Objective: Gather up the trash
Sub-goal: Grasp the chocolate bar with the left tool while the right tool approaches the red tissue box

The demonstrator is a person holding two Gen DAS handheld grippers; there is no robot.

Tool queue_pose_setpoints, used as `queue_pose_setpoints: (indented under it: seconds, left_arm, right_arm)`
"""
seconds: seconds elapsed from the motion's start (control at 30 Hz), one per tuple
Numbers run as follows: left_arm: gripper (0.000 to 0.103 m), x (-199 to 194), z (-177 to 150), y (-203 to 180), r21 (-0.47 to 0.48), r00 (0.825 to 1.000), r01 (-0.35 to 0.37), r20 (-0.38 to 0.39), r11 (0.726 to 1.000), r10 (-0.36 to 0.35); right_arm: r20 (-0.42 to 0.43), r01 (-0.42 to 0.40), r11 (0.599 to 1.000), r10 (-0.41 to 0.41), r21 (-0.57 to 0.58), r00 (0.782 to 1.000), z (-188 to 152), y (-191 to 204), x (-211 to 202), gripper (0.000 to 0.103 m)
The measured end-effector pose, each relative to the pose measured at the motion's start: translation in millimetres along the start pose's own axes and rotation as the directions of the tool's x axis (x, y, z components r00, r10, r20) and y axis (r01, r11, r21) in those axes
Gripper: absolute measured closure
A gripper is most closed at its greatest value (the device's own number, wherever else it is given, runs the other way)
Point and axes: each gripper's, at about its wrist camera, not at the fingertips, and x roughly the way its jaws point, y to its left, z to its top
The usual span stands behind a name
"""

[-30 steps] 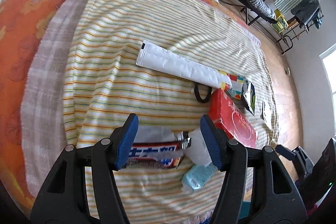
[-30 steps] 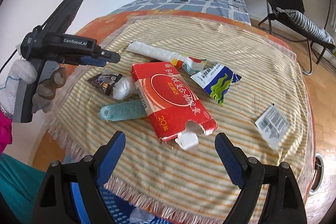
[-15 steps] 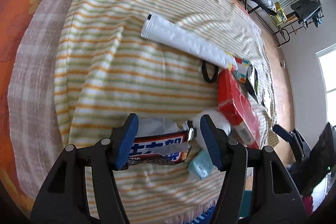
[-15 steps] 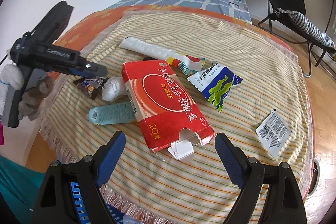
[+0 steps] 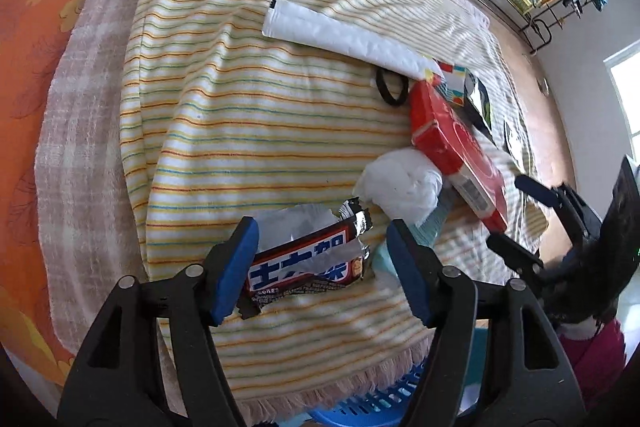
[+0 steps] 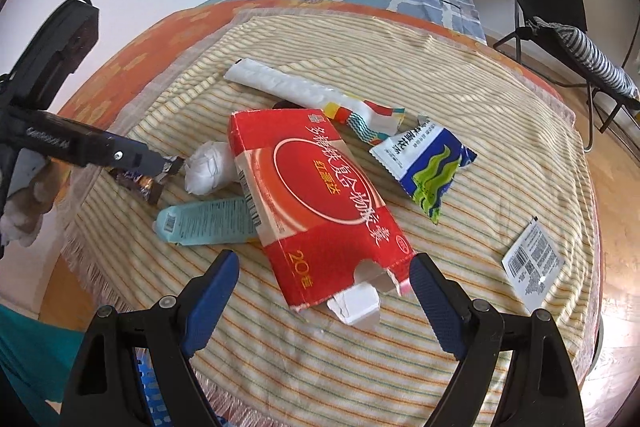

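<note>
Trash lies on a striped cloth. My left gripper point(image 5: 322, 263) is open, its blue pads either side of a dark candy bar wrapper point(image 5: 304, 267) with white and blue print. Beyond it lie a white crumpled tissue point(image 5: 400, 183), a teal tube point(image 6: 204, 223) and a flattened red carton point(image 6: 316, 195). My right gripper point(image 6: 324, 301) is open and empty, its pads flanking the carton's torn near end. In the right wrist view the left gripper point(image 6: 160, 167) sits over the wrapper point(image 6: 138, 181).
A long white wrapper point(image 5: 344, 35), a black hair tie point(image 5: 390, 87), a blue-green sachet point(image 6: 428, 163) and a barcode slip point(image 6: 534, 261) also lie on the cloth. A blue basket point(image 5: 380, 397) sits below the near edge. A folding chair point(image 6: 560, 11) stands at the back right.
My left gripper has dropped and moved in so the candy wrapper now sits between its pads. My right gripper has crept closer to the red carton's near end.
</note>
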Motion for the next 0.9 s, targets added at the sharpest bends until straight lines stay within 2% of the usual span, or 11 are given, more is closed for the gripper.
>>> queue_pose_setpoints:
  seconds: [0.17,0.27,0.37,0.43,0.5,0.6,0.73,0.83,0.9]
  left_arm:
    - [0.034,-8,-6,0,0.025,1.000,-0.002,-0.003,1.000,0.002]
    - [0.034,-15,-17,-9,0.121,0.996,-0.085,0.022,0.989,0.083]
    - [0.034,-23,-30,-22,0.227,0.981,-0.192,0.082,0.955,0.178]
    - [0.034,-21,-42,-36,0.346,0.958,-0.284,0.130,0.894,0.254]
    - [0.034,-12,-49,-42,0.394,0.941,-0.339,0.136,0.854,0.310]
    - [0.034,2,-48,-43,0.404,0.932,-0.359,0.114,0.841,0.343]
    - [0.034,13,-39,-37,0.387,0.916,-0.397,0.107,0.832,0.387]
    - [0.034,13,-25,-25,0.303,0.932,-0.362,0.091,0.882,0.351]
    - [0.037,12,-19,-22,0.275,0.936,-0.353,0.099,0.894,0.339]
  right_arm:
    - [-0.005,-0.005,1.000,0.005,0.001,1.000,4,3,5,0.014]
    - [-0.007,-0.004,1.000,0.004,0.001,1.000,4,3,7,0.014]
    - [-0.007,-0.006,1.000,0.006,0.008,1.000,3,2,7,0.014]
    - [-0.010,-0.005,1.000,0.006,0.011,1.000,3,1,8,0.014]
    - [-0.013,-0.003,1.000,0.003,0.016,1.000,3,0,9,0.014]
    - [-0.015,-0.003,1.000,0.004,0.024,1.000,3,-1,10,0.014]
    - [-0.008,-0.001,1.000,0.001,0.013,1.000,5,1,8,0.014]
    - [-0.007,0.001,1.000,-0.001,-0.002,1.000,7,4,10,0.014]
    - [-0.011,0.002,1.000,-0.002,-0.012,1.000,10,5,12,0.014]
